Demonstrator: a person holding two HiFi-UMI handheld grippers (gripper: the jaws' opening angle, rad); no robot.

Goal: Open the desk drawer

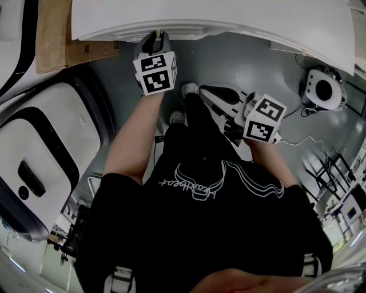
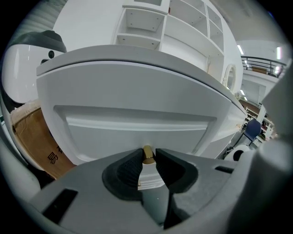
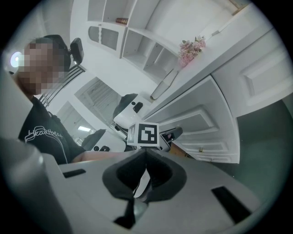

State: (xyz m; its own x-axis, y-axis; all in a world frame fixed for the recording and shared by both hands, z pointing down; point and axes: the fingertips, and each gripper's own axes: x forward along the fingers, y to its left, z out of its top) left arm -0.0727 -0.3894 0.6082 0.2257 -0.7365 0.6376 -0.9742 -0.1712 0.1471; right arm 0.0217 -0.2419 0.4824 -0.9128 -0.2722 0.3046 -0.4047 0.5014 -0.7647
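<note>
The white drawer front (image 2: 137,132) sits under the edge of the desk top (image 1: 217,14). At its lower middle is a small brass knob (image 2: 147,154). My left gripper (image 2: 147,157) is at the drawer, and both fingertips press against the sides of the knob. In the head view the left gripper (image 1: 155,37) reaches up to the desk edge, its marker cube behind it. My right gripper (image 3: 145,153) hangs beside the person's leg, away from the desk, with its tips together and nothing between them. The right gripper (image 1: 214,92) points toward the left one.
A brown cardboard box (image 1: 57,34) leans left of the drawer. A large white and black seat shell (image 1: 40,160) fills the left floor. A round white device (image 1: 323,88) with cables lies at right. White shelves (image 2: 174,27) rise behind the desk.
</note>
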